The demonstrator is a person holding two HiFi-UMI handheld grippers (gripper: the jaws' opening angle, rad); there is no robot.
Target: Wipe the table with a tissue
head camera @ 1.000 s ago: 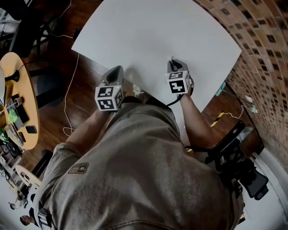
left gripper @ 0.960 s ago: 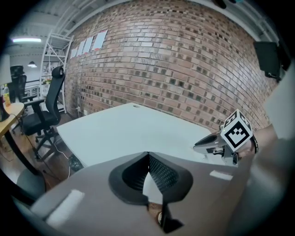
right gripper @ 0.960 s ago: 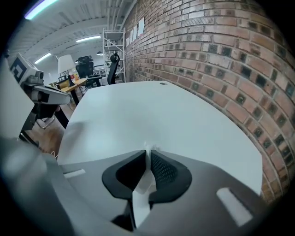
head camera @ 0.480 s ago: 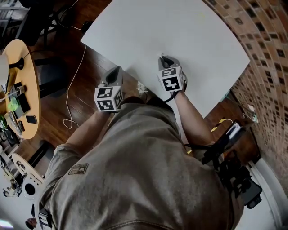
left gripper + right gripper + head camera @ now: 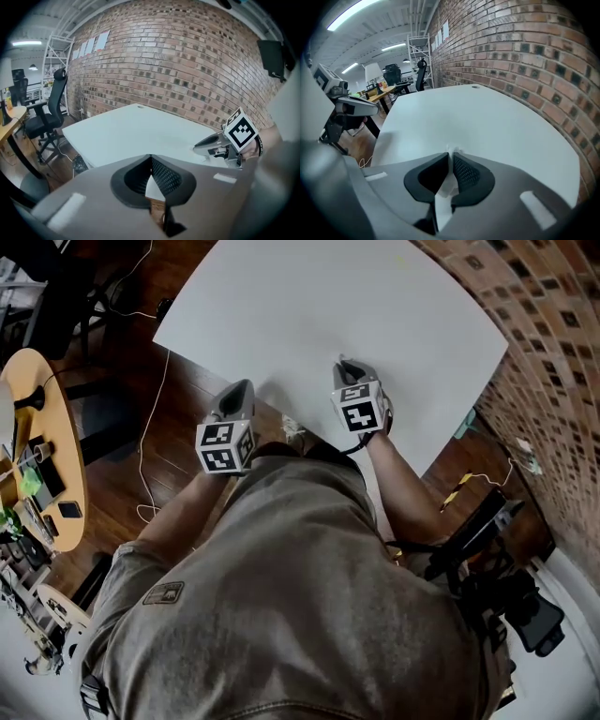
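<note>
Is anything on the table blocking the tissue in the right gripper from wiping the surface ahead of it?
Nothing visible does. The right gripper pinches the tissue at the table, and the white surface ahead shows no object in its way. The left gripper sits off to the side at the near edge.

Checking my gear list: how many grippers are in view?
2. The left gripper is at the table's near edge, jaws shut and empty. The right gripper is over the table, shut on a tissue. None seems hidden.
</note>
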